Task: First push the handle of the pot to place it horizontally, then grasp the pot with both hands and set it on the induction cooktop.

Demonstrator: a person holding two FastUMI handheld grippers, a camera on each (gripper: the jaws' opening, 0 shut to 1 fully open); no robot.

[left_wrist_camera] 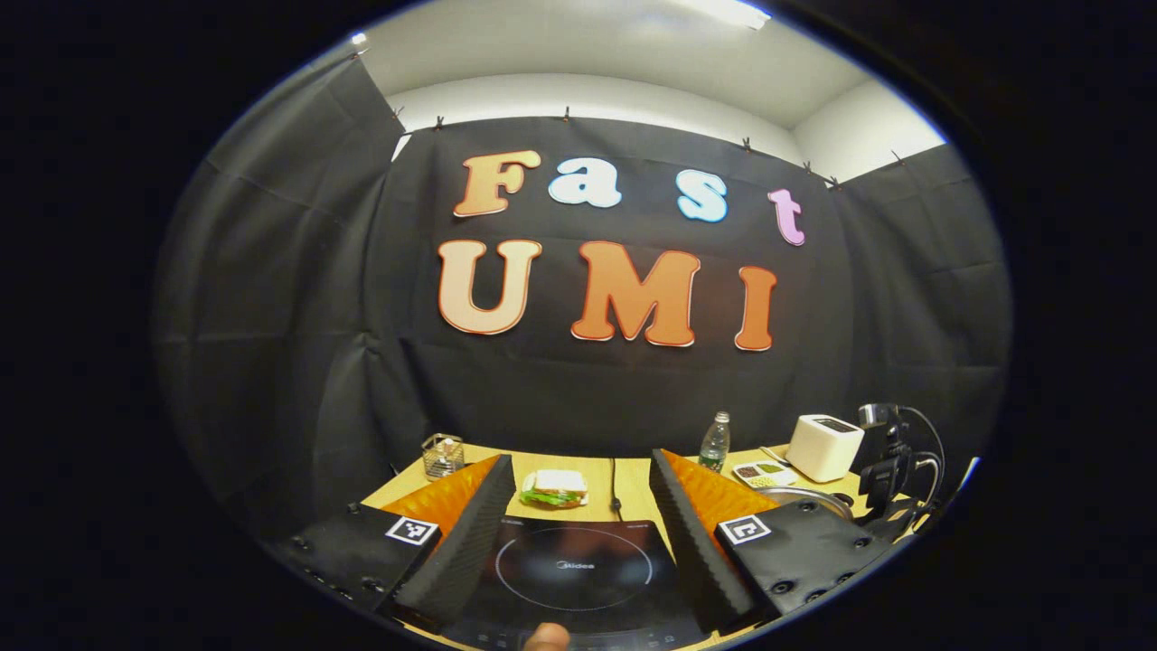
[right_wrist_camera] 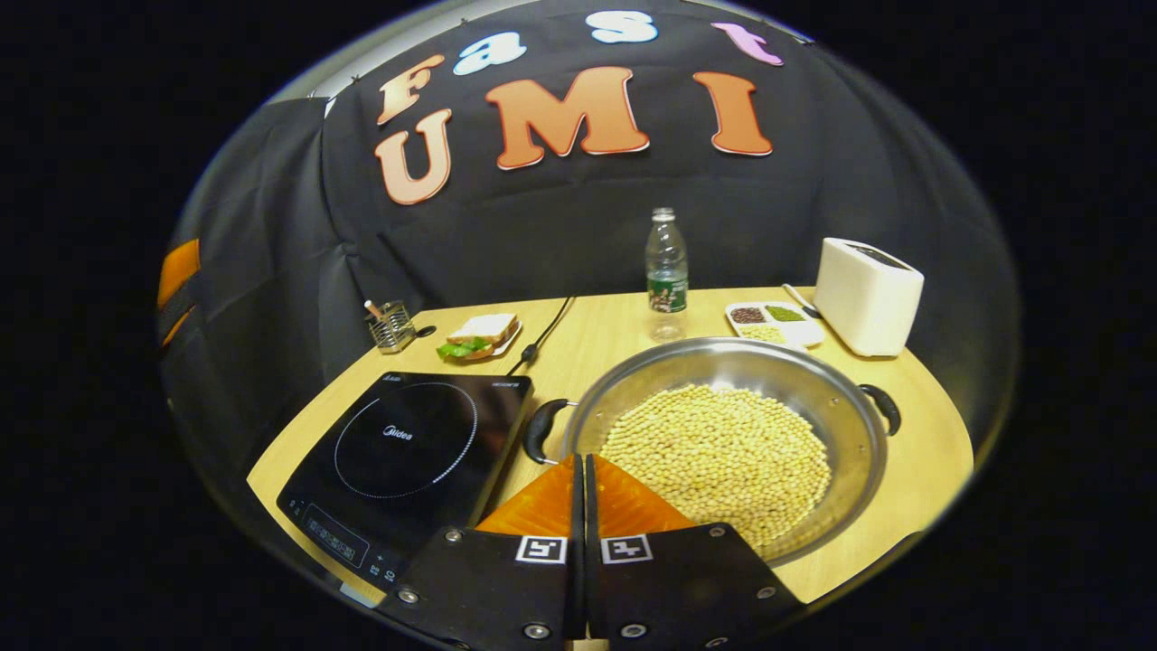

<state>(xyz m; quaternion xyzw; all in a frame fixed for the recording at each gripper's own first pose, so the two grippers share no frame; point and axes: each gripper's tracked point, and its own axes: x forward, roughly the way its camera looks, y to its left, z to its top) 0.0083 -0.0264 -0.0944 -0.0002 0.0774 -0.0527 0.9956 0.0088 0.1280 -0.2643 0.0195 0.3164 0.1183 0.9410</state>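
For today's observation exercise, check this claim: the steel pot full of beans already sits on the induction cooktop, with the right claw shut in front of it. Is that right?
Not quite. In the right gripper view the pot rests on the wooden table, beside the induction cooktop, not on it. The right claw is indeed shut in front of it.

- The induction cooktop (left_wrist_camera: 578,570) is being viewed low and near in the left gripper view, facing the far wall.
- The cooktop (right_wrist_camera: 411,448) is being shared from higher in the right gripper view, angled downward.
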